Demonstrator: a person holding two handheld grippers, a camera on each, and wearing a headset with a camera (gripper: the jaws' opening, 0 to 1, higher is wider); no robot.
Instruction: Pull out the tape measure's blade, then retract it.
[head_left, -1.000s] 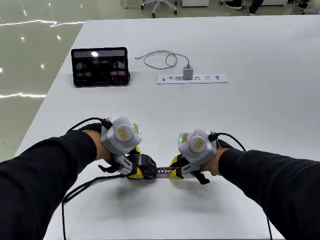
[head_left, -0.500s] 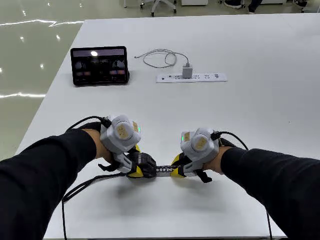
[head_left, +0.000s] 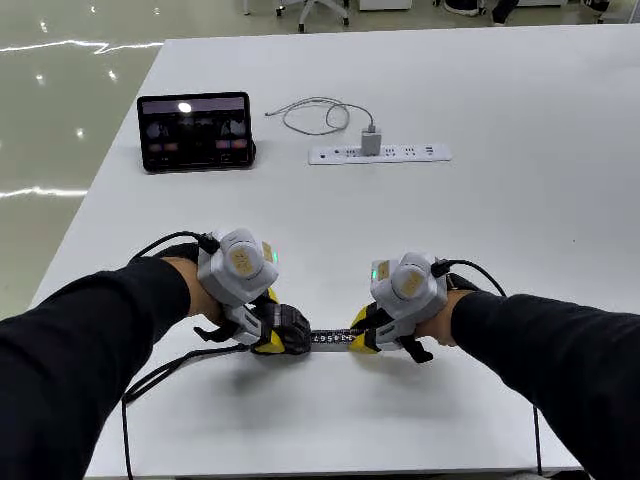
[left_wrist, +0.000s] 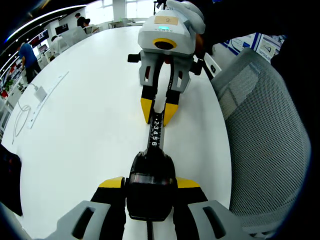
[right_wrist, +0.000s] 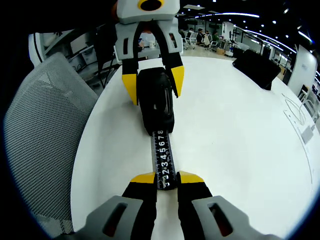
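Observation:
A black tape measure case (head_left: 288, 329) lies on the white table, held between the yellow-tipped fingers of my left gripper (head_left: 268, 330). In the left gripper view the case (left_wrist: 150, 182) sits between the jaws of my left gripper (left_wrist: 149, 183). A short length of numbered blade (head_left: 332, 337) runs from the case to my right gripper (head_left: 362, 340), which is shut on the blade's end. In the right gripper view the blade (right_wrist: 160, 159) shows numbers up to 8, pinched by my right gripper (right_wrist: 162, 178), with the case (right_wrist: 155, 100) beyond.
A black tablet (head_left: 195, 131) stands at the far left of the table (head_left: 520, 180). A white power strip (head_left: 380, 153) with a plugged charger and coiled cable (head_left: 312, 114) lies behind. A grey mesh chair (left_wrist: 260, 125) sits at the table's near edge.
My right gripper has moved right, away from the case, and drawn more of the blade out. The left gripper and case have stayed in place.

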